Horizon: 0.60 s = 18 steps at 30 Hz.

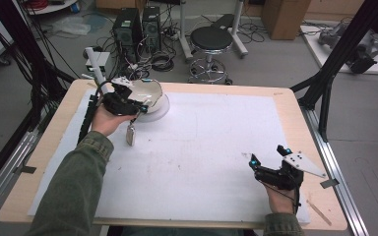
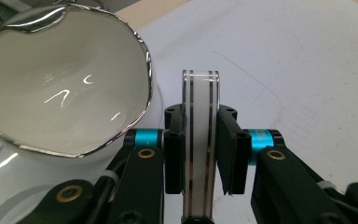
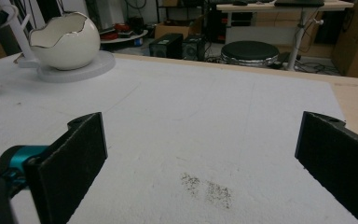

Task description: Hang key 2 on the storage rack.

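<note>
Left hand-held gripper (image 2: 200,154) raised beside bowl (image 2: 65,88), clamping white strap (image 2: 200,140).

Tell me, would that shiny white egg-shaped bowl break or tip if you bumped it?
Probably yes, it could break: the egg-shaped bowl looks glossy like ceramic, with a thin jagged rim. Its round belly might rock, though it sits on a flat white base. Its smooth glaze probably makes it slippery.

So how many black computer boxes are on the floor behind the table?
2. One computer tower stands on the floor past the table's far edge, and the second computer tower stands right beside it, to its right. Others may be hidden.
</note>
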{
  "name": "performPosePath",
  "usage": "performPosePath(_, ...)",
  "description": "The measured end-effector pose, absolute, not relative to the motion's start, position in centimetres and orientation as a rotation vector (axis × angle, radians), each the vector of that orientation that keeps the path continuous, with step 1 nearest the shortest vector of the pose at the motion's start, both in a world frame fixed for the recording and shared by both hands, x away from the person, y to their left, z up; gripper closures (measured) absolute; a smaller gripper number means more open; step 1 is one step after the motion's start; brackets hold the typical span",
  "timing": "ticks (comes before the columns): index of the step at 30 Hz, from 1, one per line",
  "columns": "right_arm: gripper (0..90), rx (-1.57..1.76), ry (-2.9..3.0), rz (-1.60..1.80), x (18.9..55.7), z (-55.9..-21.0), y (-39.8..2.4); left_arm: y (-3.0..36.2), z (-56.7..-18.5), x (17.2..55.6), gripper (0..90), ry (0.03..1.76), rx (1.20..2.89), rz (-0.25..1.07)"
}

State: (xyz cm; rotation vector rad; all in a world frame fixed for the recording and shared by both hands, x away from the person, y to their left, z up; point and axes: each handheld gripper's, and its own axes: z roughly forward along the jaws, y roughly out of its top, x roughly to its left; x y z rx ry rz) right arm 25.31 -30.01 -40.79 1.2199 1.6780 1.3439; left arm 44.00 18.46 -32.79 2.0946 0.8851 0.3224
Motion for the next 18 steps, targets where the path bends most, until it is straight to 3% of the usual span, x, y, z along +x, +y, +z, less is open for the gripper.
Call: performPosePath(18,0.9,1.216,1.691,1.336,25.4,-40.9,-29.7,24.1,-29.1,42.8,74.2,0.96,1.918,0.422)
